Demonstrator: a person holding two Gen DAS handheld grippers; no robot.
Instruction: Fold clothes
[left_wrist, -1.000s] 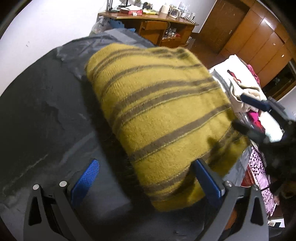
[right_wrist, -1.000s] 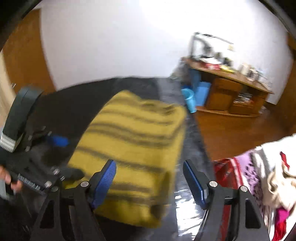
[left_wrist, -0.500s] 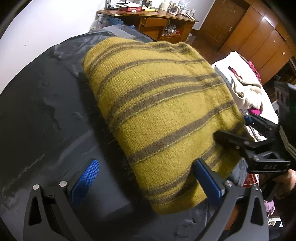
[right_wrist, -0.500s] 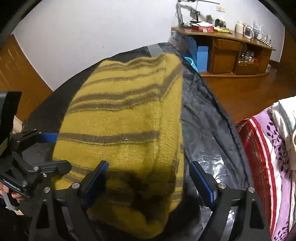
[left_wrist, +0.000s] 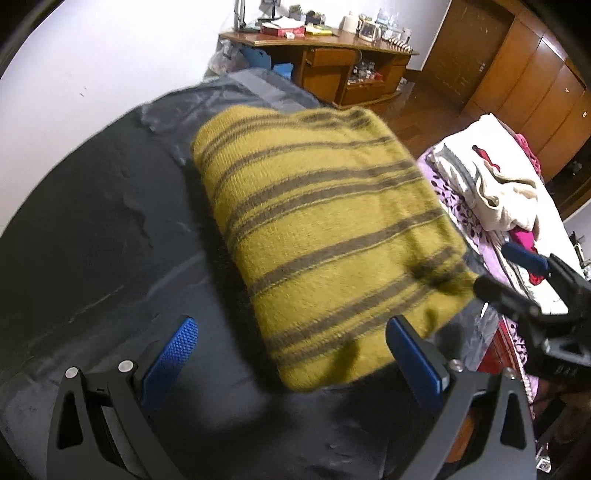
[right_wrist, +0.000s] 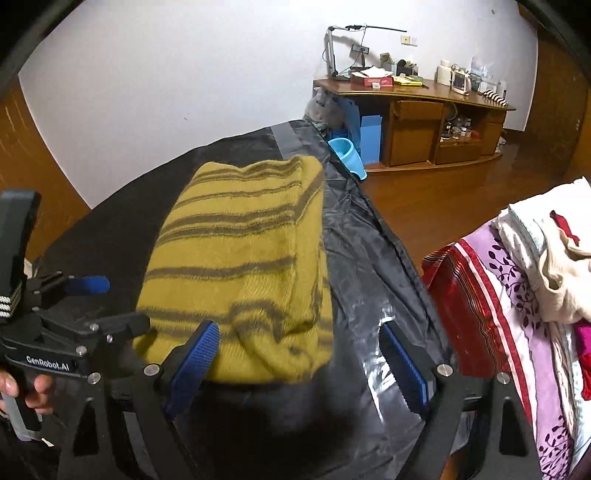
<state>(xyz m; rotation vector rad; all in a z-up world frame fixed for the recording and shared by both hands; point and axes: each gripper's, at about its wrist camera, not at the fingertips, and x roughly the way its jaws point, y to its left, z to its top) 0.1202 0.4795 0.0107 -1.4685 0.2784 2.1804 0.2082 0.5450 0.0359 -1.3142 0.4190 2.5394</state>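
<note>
A folded mustard-yellow sweater with dark stripes lies on the black plastic-covered table; it also shows in the right wrist view. My left gripper is open and empty, at the sweater's near end. My right gripper is open and empty, at the sweater's other near corner. Each gripper shows in the other's view: the right one at the sweater's right edge, the left one at its left edge.
A bed with a purple patterned cover and a pile of clothes stands right of the table. A wooden desk with clutter stands along the back wall, a blue bin beside it.
Both grippers have pulled back a little from the sweater, which lies still. The right gripper has moved off the sweater's edge toward the bed side.
</note>
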